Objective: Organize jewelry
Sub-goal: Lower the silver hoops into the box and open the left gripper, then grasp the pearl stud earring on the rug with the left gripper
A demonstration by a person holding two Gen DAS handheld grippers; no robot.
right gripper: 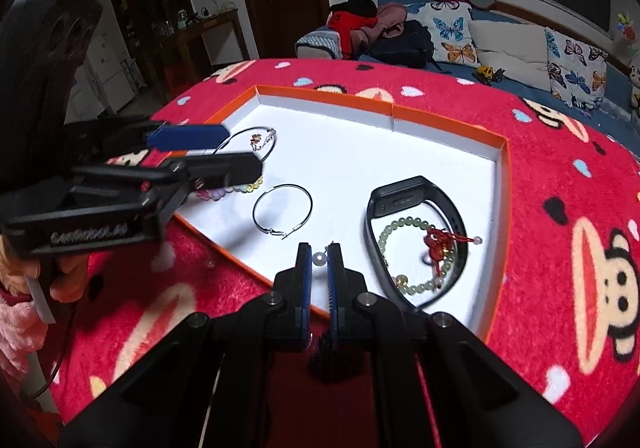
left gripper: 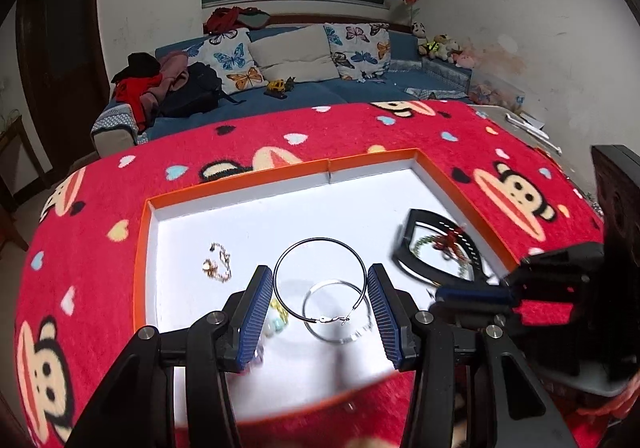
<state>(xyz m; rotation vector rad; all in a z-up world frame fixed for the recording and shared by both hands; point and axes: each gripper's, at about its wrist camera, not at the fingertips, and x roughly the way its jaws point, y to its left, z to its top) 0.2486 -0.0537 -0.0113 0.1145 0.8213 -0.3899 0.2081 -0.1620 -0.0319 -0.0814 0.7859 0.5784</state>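
An orange-rimmed white tray (left gripper: 240, 189) (right gripper: 505, 167) lies on a red cartoon blanket. In it are a black hoop earring (left gripper: 320, 280), a silver hoop earring (left gripper: 336, 312) (right gripper: 283, 214), a gold chain (left gripper: 218, 266) (right gripper: 262, 139), pastel beads (left gripper: 276, 318) (right gripper: 240, 189), a black watch band (left gripper: 436, 252) (right gripper: 416, 240) and a green bead bracelet with a red knot (right gripper: 418, 252). My left gripper (left gripper: 320, 284) (right gripper: 208, 151) is open, its jaws either side of the black hoop. My right gripper (right gripper: 320, 254) (left gripper: 476, 294) is nearly closed around a small pearl-like earring (right gripper: 319, 258).
The blanket (left gripper: 340, 131) covers a round table. Behind it is a blue sofa (left gripper: 320, 87) with butterfly cushions, clothes and a toy truck. In the right wrist view a doorway and a cabinet (right gripper: 192, 27) stand at the far left.
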